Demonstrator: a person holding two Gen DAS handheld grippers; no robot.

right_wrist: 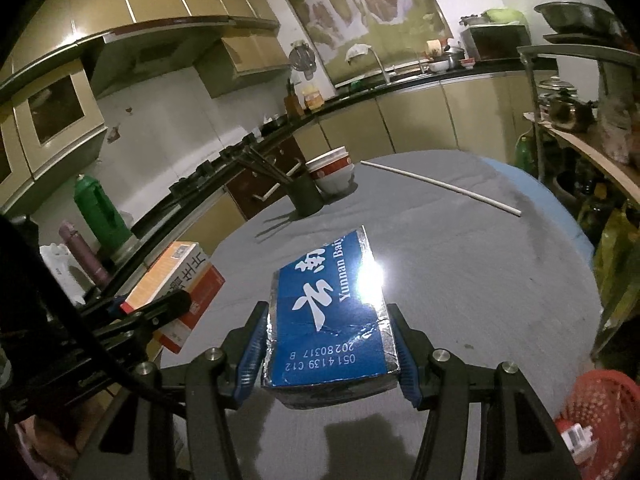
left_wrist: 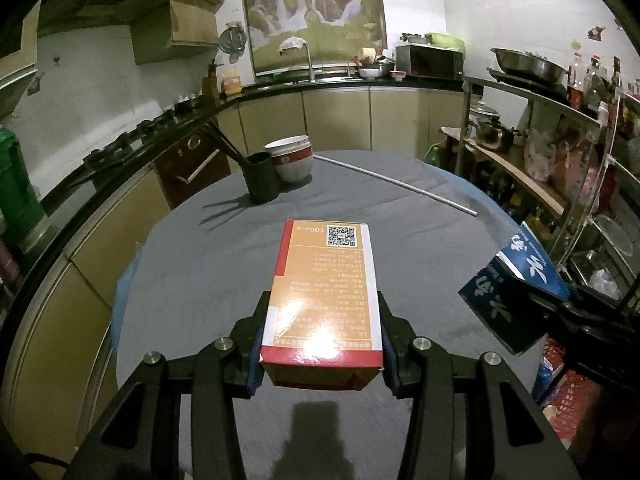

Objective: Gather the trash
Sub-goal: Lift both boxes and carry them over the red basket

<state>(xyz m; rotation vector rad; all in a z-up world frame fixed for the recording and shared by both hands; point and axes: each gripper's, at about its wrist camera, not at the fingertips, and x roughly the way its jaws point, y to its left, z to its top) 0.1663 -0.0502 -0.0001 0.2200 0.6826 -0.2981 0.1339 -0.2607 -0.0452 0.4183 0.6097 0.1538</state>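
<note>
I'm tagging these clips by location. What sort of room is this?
A home kitchen, most likely: a sink faucet and microwave on a cabinet-lined counter, a gas stove to the left, and stacked bowls on the cloth-covered table.

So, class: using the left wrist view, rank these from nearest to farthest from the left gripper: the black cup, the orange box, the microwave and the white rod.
1. Orange box: held in the left gripper.
2. Black cup: mid-table, left of centre.
3. White rod: lies slantwise on the table's far right; its span overlaps the cup's depth, so too close to call.
4. Microwave: on the back counter.
</note>
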